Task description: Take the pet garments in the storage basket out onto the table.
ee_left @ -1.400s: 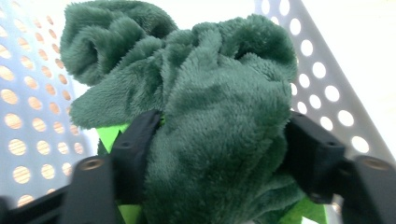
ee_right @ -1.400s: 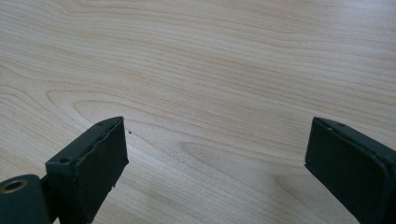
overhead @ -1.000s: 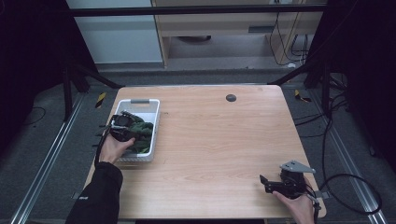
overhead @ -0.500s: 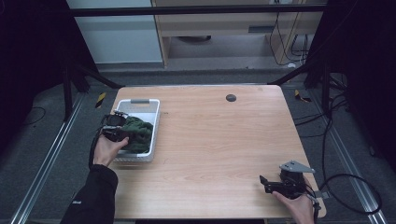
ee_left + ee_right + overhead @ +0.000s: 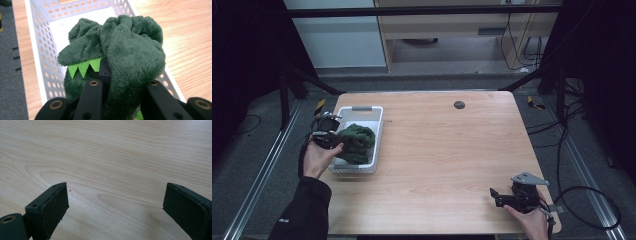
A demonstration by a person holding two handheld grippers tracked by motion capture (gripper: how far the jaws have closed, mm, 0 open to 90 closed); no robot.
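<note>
The toy is soft and light and will squash, so a thick fold is the best place to grab. It is dark green and fuzzy, with bright green felt teeth, maybe a dinosaur. It sits in the white basket at the table's left. The left gripper pinches it. The right gripper is open, near right.

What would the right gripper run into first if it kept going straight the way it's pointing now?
Probably nothing soon. The right gripper points left along the front of the table, jaws wide open with bare wood between them. Its line seems to pass in front of the white basket, though depth is hard to judge.
</note>
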